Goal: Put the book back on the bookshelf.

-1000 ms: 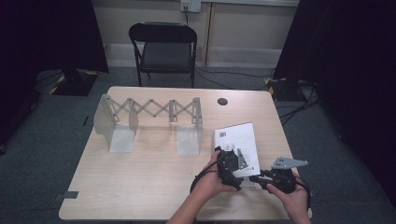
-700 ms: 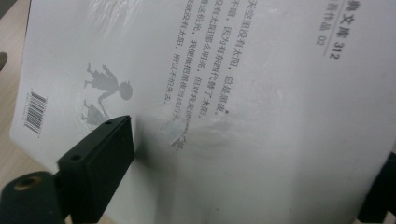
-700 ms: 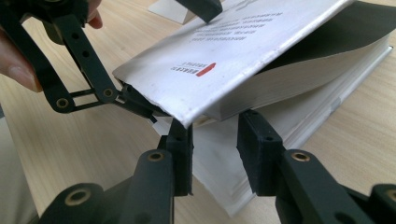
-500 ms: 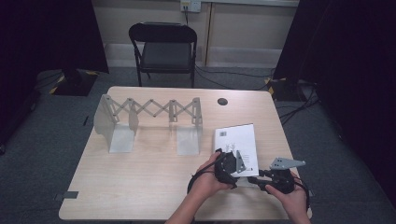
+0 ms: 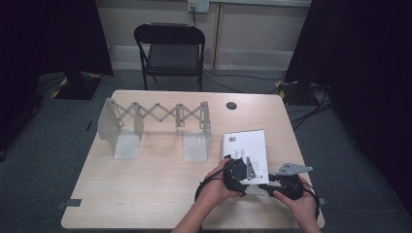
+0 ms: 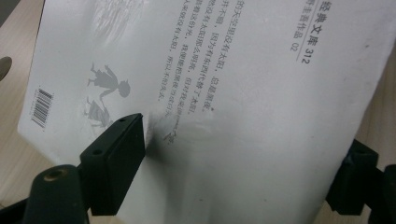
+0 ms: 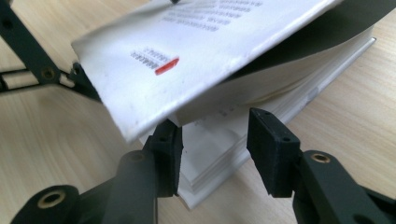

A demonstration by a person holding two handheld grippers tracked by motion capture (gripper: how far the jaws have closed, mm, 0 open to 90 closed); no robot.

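A white paperback book (image 5: pixel 245 145) lies on the right part of the table (image 5: pixel 145 194), back cover up, with a barcode and small print. My left gripper (image 5: pixel 250 180) is at its near edge. Its jaws have just closed and are shut on the lifted cover (image 6: pixel 261 93), one pad denting the top and the other under its edge. My right gripper (image 5: pixel 266 187) comes in from the right. In the right gripper view the raised cover (image 7: pixel 187 56) arches over the page block (image 7: pixel 219 154). The right gripper (image 7: pixel 215 123) stands open astride the block's corner, and its jaws have just been opening.
A folding accordion rack (image 5: pixel 155 116) with pale end panels stands across the table's back left. A small dark round disc (image 5: pixel 231 105) sits in the tabletop behind the book. A black chair (image 5: pixel 172 48) stands beyond the far edge, and cables run on the floor.
Hardly anything differs in the high view: both hands keep their places at the book's near edge.
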